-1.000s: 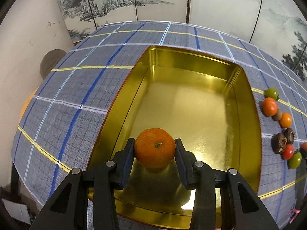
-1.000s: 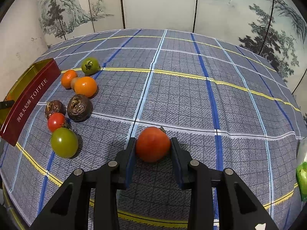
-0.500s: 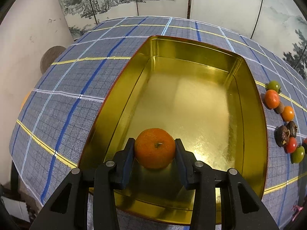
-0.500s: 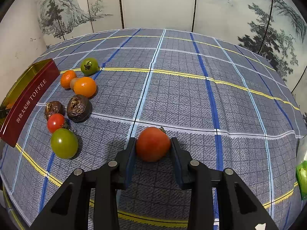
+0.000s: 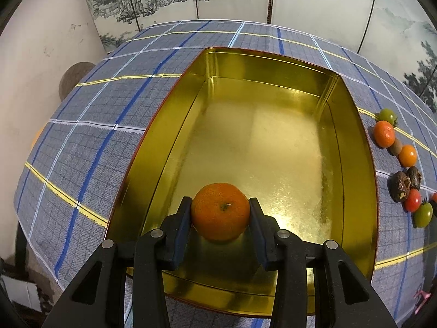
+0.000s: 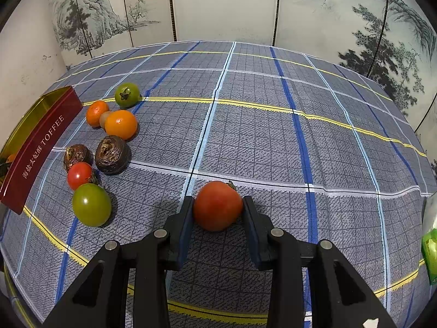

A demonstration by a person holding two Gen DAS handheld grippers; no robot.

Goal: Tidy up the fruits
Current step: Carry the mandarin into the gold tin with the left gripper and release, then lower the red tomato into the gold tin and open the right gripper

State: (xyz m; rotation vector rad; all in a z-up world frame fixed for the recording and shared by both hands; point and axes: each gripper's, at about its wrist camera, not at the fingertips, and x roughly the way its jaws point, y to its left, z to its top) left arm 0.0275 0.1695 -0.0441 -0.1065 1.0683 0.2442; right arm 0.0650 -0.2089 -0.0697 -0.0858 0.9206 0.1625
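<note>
My left gripper (image 5: 220,213) is shut on an orange mandarin (image 5: 220,211), held over the near end of a gold tin box (image 5: 355,142) with nothing else inside. My right gripper (image 6: 217,207) is shut on a red tomato (image 6: 217,205) just above the checked tablecloth (image 6: 273,136). To its left lies a cluster of fruit: a green tomato (image 6: 91,204), a small red tomato (image 6: 79,175), two dark wrinkled fruits (image 6: 112,154), two orange mandarins (image 6: 121,124) and another green tomato (image 6: 127,94). The tin's red "TOFFEE" side (image 6: 38,150) shows at the far left.
A painted folding screen (image 6: 218,8) stands behind the table. A green object (image 6: 430,251) sits at the right edge of the right wrist view. In the left wrist view the fruit cluster (image 5: 401,164) lies right of the tin, and the table drops off at left.
The left gripper with the mandarin has shifted slightly, so the tin sits fuller in view. The right gripper and its tomato have stayed still.
</note>
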